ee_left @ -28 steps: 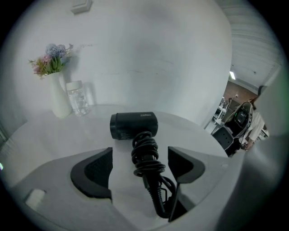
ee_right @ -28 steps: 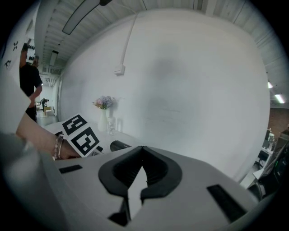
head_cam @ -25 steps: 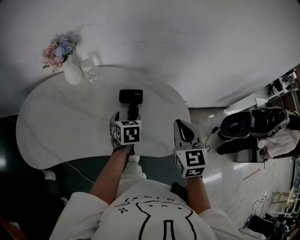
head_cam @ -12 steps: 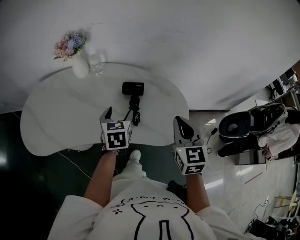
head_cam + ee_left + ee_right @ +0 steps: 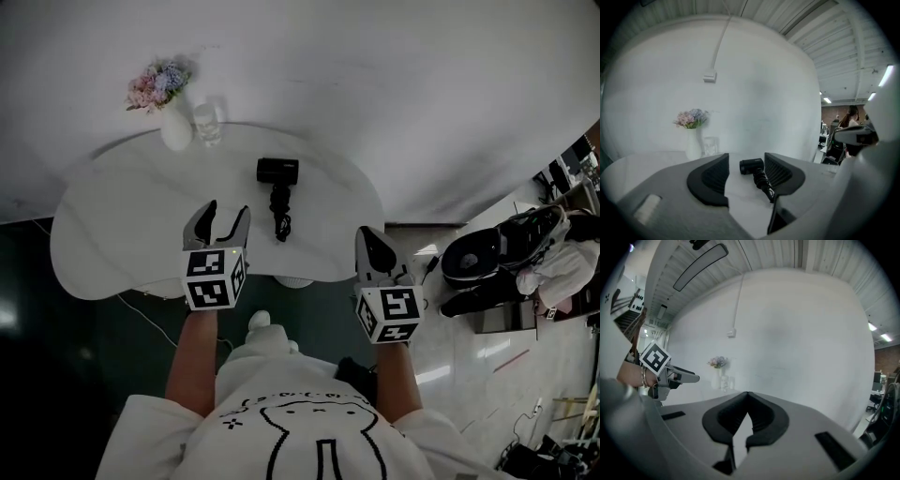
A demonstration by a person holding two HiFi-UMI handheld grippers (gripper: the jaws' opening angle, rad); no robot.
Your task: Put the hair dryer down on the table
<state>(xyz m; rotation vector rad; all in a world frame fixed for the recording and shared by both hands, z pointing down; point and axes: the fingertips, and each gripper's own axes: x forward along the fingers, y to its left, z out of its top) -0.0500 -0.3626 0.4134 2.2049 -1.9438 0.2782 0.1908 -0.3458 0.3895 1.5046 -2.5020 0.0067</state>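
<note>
The black hair dryer [image 5: 278,190] lies flat on the white table [image 5: 112,225], with its handle and coiled cord pointing toward me. My left gripper [image 5: 228,212] hovers over the table's near edge, short of the dryer and a little to its left. Its jaws are closing, with nothing between them. In the left gripper view the hair dryer [image 5: 753,167] shows on the table well beyond the left gripper [image 5: 746,156]. My right gripper [image 5: 367,236] is off the table's right end, shut and empty; the right gripper [image 5: 747,393] has its pads touching.
A white vase of flowers [image 5: 173,131] and a clear glass [image 5: 208,122] stand at the table's far edge. On the floor to the right are a black round seat [image 5: 476,253] and other gear. A thin cable runs under the table.
My left gripper has drawn back from the hair dryer's handle toward me and to the left, leaving the dryer on the table. The right gripper has hardly moved.
</note>
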